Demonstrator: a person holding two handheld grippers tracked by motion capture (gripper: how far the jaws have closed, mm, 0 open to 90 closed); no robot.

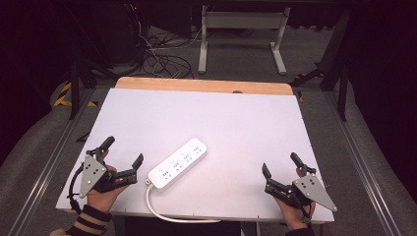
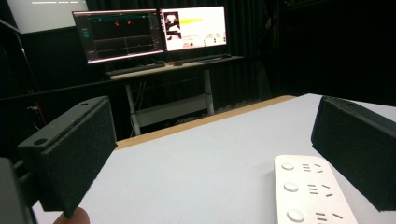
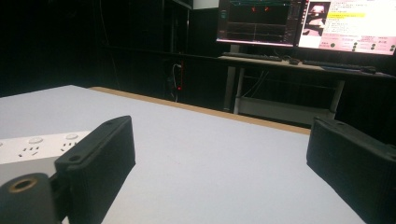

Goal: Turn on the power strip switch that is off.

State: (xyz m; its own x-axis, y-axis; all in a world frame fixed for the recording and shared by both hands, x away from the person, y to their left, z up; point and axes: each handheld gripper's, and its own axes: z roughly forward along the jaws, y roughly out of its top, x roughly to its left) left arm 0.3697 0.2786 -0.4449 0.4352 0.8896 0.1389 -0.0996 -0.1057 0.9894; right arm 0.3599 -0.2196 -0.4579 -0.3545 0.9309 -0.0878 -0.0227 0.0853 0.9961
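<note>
A: High view check: we have the left gripper (image 1: 123,150) and right gripper (image 1: 281,162) both resting low on the table (image 1: 236,123), jaws spread, grasping nothing. The white power strip (image 1: 178,163) lies diagonally between them, just beside the left gripper, well apart from the right.

B: Hazards?

A: Its cord (image 1: 167,212) loops off the near table edge. We judge that a sideways pull on the strip could drag the cord taut against that edge, or a forearm could snag the loop. The strip looks smooth-cased; a pinch across its width may slip.

B: Clearance?

A: We see bare surface beyond the strip and to the right. The wooden strip (image 1: 201,85) marks the far edge. The right gripper sits near the right edge; outward motion there is limited.
</note>
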